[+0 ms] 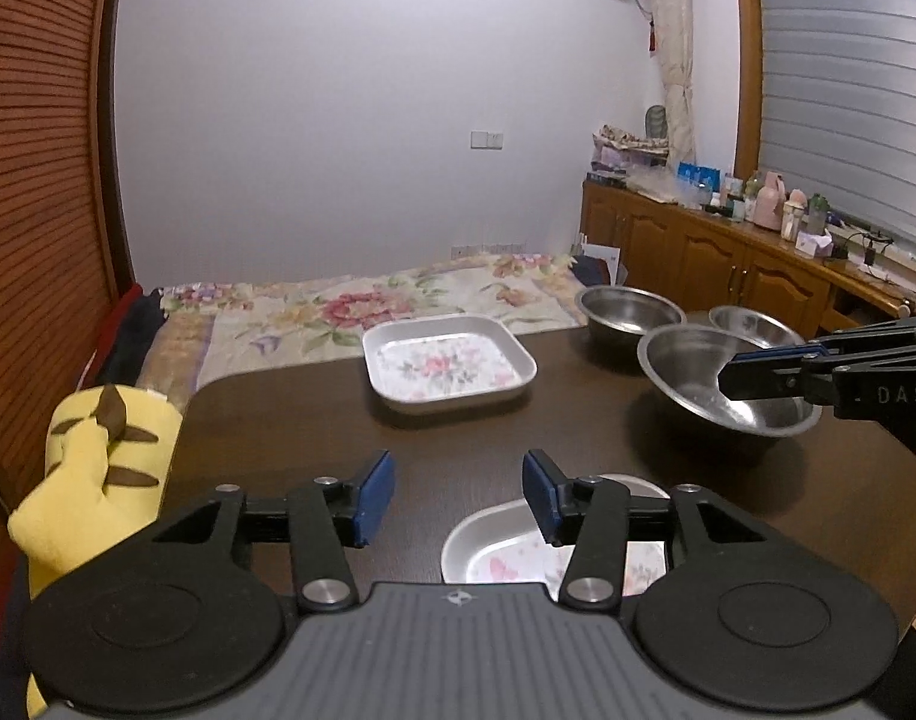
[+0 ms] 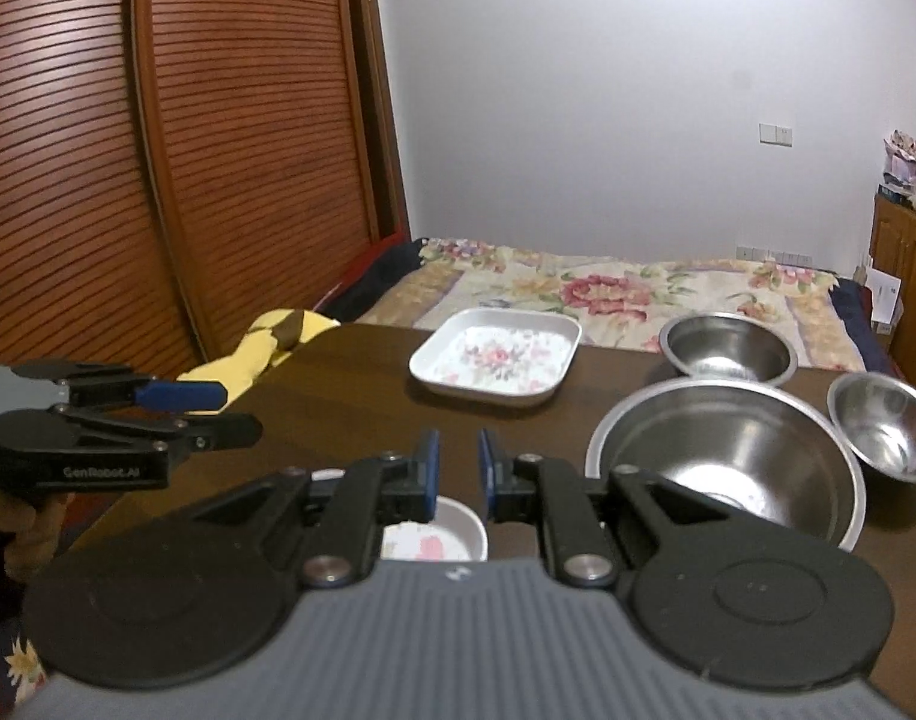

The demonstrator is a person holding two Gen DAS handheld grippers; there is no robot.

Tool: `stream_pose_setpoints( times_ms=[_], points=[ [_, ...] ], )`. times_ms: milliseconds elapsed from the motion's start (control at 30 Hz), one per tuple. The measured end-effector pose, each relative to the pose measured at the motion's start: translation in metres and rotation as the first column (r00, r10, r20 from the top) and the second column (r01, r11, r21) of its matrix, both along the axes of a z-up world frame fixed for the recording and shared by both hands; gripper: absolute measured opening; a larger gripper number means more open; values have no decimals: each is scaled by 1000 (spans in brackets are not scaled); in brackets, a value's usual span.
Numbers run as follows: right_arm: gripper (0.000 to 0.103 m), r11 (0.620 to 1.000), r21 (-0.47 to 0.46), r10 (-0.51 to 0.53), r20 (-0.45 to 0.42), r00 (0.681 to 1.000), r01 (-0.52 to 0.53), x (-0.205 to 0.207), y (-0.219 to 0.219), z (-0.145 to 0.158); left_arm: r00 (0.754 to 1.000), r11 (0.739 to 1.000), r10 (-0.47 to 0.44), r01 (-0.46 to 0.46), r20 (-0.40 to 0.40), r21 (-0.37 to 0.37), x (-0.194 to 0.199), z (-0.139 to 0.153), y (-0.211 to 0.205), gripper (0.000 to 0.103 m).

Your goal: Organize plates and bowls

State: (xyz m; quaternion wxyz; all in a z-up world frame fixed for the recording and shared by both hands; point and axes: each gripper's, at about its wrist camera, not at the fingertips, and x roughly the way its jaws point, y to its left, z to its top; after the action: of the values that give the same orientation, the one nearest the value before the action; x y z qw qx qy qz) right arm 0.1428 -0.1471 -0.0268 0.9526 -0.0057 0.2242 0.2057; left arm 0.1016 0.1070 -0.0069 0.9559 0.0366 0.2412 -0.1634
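My left gripper (image 1: 458, 495) jaws spread, empty, above the near plate (image 1: 494, 552); right gripper (image 2: 458, 474) nearly closed, empty; square plate (image 1: 449, 363) at 12 o'clock, bowls (image 1: 728, 381) at 2 o'clock on the table (image 1: 278, 420)

Yellow plush toy (image 1: 98, 468) beside dark table (image 1: 314, 420), floral bedspread (image 1: 338, 312), wooden cabinet (image 1: 698, 252), slatted wardrobe door (image 2: 158, 150)

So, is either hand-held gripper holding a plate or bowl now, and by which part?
Nothing is held. The left hand-held gripper is open with an empty gap; the right hand-held gripper is shut on nothing, beside the large steel bowl.
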Motion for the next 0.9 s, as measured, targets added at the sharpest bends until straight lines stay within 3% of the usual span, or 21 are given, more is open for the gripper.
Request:
stream_pose_setpoints(
  times_ms=[200,900],
  points=[
    [16,1000,6,3,12,1000,-3,8,0,10,1000,1000,-4,4,8,1,13,10,2,58],
    [16,995,-99,28,-23,999,-30,90,16,20,999,1000,-23,23,-24,10,104,16,5,61]
  ],
)
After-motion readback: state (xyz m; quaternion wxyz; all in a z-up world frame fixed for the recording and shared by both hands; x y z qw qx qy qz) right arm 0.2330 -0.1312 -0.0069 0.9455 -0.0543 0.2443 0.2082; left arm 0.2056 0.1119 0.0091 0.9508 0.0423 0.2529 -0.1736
